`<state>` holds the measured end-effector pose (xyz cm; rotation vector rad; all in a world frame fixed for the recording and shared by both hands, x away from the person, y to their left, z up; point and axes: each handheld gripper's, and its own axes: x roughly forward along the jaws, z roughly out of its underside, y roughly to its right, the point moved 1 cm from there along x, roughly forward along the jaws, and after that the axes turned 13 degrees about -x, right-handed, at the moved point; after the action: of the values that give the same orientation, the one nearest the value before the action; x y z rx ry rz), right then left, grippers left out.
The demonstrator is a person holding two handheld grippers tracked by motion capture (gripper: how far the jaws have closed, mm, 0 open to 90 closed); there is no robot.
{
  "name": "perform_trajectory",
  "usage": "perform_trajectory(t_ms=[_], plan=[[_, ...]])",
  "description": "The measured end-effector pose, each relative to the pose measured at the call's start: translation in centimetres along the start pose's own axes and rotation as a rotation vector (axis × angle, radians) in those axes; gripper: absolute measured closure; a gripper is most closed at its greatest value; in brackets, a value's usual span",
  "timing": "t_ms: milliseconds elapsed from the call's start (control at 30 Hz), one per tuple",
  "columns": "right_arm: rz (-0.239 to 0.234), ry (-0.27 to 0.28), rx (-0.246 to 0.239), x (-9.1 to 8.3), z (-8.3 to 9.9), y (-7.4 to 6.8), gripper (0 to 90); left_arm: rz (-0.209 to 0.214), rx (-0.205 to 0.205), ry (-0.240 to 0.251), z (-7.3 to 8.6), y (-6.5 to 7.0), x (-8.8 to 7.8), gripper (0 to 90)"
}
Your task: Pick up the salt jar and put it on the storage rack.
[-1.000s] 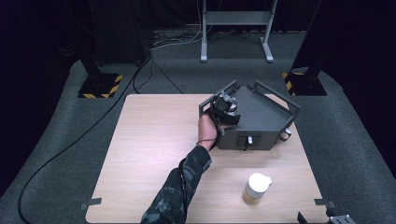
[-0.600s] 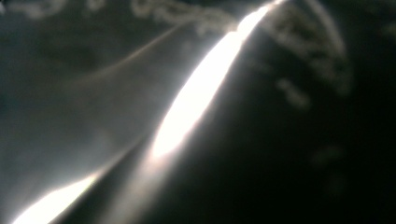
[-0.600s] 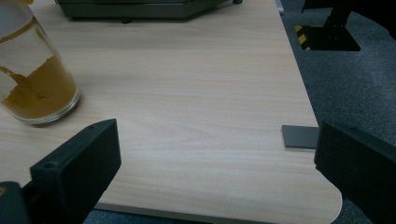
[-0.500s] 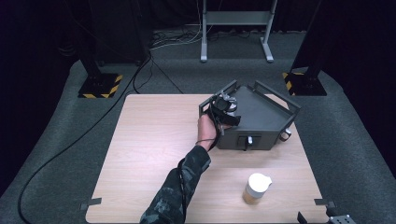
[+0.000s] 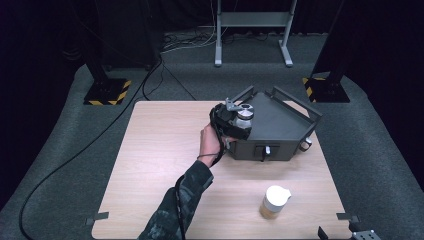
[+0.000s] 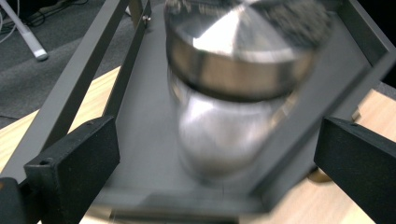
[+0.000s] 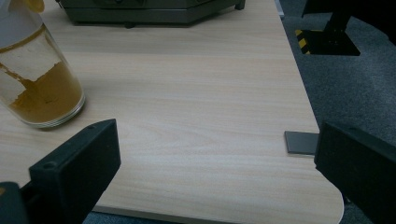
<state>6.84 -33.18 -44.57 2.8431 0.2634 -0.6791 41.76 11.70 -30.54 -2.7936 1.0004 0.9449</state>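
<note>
While the right gripper sits low over the near right part of the table, its jaws stand wide apart with nothing between them; a clear jar of orange-yellow powder stands upright to one side of them, well clear of both. In the high view that jar, with its white lid, stands near the table's front edge. Farther back, a camouflage sleeve leads up to the left hand, which carries the left gripper at the left corner of the dark metal tray. Just beyond the gripper, inside the tray by its left wall, stands the metal shaker: upright, long axis vertical, shiny cap uppermost. In the left gripper view the shaker is blurred and looks tilted with the camera; the two black jaws flank it well apart and neither pad touches it. Jaws have just been opening; shaker lies beyond them, not pinched. Against the earlier high views: the gripper then sat over the shaker and hid it, now the hand has drawn back toward the tray's left corner and the cap shows. Tray and powder jar unmoved; right gripper at the same front-right corner.
</note>
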Motion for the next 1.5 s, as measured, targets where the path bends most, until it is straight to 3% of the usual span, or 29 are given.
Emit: perform_trajectory(t_ms=[233, 433, 633, 733, 967, 1200, 1233, 1500], plan=[[0.000, -0.002, -0.004, 0.1, -0.1, -0.2, 0.0, -0.006, 0.023, 0.019, 2.2, -0.5, -2.8, 0.2], [-0.001, -0.004, -0.005, 0.1, -0.2, -0.2, 0.0, -0.055, 0.056, 0.007, 4.7, -0.6, -5.3, 0.2], [-0.002, -0.006, -0.010, 0.2, -0.3, -0.4, 0.0, -0.086, 0.036, 0.000, 7.7, -1.6, -7.5, 0.2], [-0.001, -0.004, -0.012, 0.2, -0.3, -0.4, 0.0, -0.102, 0.012, -0.008, 9.5, -2.5, -8.5, 0.2], [-0.008, -0.007, -0.018, 0.4, -0.5, -0.7, 0.0, -0.190, -0.040, -0.044, 14.6, -3.9, -10.5, 0.2], [-0.014, -0.011, -0.024, 0.6, -0.7, -0.9, 0.0, -0.284, -0.144, -0.106, 19.6, -6.2, -12.0, 0.2], [-0.016, -0.012, -0.027, 0.7, -0.7, -1.0, 0.0, -0.306, -0.187, -0.104, 21.0, -6.9, -12.6, 0.2], [-0.025, -0.014, -0.036, 0.9, -0.9, -1.3, 0.0, -0.374, -0.262, -0.128, 23.6, -8.4, -13.6, 0.2]])
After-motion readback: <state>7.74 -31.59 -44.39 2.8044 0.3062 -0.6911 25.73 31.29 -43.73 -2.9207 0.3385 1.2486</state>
